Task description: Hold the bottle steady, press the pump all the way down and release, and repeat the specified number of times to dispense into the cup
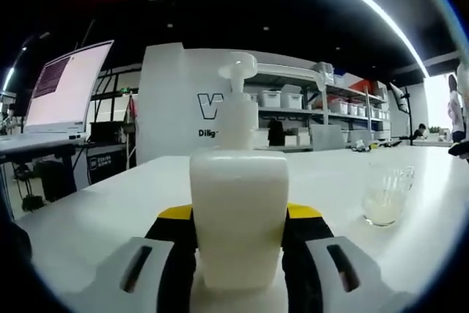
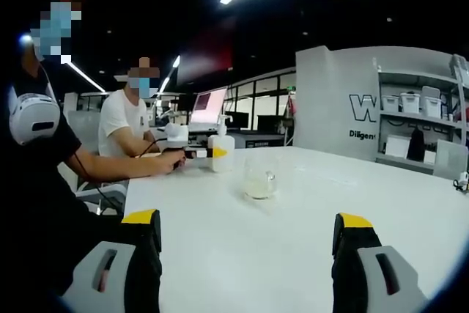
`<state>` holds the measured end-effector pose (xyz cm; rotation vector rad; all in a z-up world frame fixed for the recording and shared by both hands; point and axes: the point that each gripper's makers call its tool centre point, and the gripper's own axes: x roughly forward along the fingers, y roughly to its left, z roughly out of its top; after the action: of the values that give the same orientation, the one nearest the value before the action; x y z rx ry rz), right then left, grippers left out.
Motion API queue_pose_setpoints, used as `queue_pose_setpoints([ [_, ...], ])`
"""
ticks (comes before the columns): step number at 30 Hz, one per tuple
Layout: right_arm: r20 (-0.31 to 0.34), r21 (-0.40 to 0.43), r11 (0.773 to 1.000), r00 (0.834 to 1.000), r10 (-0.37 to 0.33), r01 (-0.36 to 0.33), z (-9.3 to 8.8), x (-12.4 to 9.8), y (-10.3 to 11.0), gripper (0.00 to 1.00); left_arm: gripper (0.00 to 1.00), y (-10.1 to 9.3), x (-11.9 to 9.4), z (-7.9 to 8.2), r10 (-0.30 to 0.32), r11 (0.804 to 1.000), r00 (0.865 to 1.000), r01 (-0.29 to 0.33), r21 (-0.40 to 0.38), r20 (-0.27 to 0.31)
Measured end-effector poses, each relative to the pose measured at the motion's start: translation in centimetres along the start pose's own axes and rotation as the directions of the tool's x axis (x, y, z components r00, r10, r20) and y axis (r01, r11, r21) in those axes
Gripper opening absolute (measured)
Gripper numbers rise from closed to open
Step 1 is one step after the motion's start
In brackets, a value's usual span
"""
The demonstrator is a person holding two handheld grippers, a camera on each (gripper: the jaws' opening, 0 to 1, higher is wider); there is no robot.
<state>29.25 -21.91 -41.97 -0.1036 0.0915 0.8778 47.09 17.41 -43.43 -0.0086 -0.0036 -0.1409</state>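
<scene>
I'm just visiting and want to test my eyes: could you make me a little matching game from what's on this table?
Things:
1. pump bottle
2. cup
3. right claw
4. laptop screen

States:
A. open, holding nothing
B. lit, at the table's far left in the left gripper view
C. clear glass, a little pale liquid at the bottom
D. white, gripped between the left claw jaws

Pairs: 1-D, 2-C, 3-A, 4-B
</scene>
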Motion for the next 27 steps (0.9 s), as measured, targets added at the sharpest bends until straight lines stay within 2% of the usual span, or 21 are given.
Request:
queue_pose_setpoints([
  [8,0.006,0.001,1.0,1.0,0.0,0.0,0.1,-0.1,0.1,0.99,0.44,-0.8,0.1,-0.1,-0.04,0.999,0.999,0.04,0.009,-0.012],
  [21,0.001,0.002,1.0,1.0,-0.002,0.002,-0.1,0.0,0.0,0.99,0.44,-1.1,-0.3,0.4,-0.036,0.996,0.999,0.037,0.078,-0.006],
  [27,0.001,0.002,1.0,1.0,-0.001,0.001,-0.1,0.0,0.0,0.99,0.43,-1.0,-0.1,0.6,-0.027,0.999,1.0,0.027,0.036,0.007],
])
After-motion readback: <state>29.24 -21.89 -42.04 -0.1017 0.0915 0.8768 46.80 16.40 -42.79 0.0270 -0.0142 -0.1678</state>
